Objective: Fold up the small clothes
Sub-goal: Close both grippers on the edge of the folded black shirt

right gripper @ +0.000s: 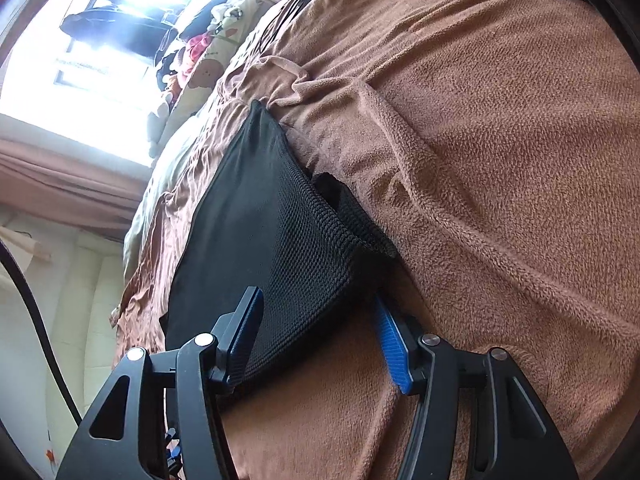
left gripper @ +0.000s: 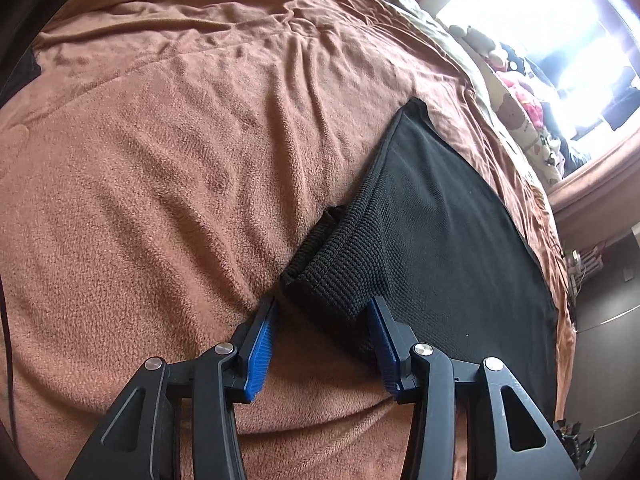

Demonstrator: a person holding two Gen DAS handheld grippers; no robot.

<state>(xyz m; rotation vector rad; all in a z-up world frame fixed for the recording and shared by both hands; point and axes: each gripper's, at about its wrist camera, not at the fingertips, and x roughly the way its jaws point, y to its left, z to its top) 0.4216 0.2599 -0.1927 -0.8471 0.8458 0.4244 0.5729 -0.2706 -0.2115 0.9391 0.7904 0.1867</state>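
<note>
My left tool (left gripper: pixel 324 304) and right tool (right gripper: pixel 316 300) gape wide, each straddling a corner of the black garment (left gripper: pixel 448 216), long axis running away toward the window (left gripper: pixel 560 20), flat on the bed (left gripper: pixel 160 160).

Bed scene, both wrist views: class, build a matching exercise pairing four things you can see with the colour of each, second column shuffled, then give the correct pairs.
Column 1
1. garment
2. blanket
3. pads of the left gripper
4. pillow by the window

Column 2
A. blue
B. cream with bear prints
C. black
D. brown

Pairs: 1-C, 2-D, 3-A, 4-B. The right gripper has the same blue pads, and both grippers stand open around a near corner of the garment.
</note>
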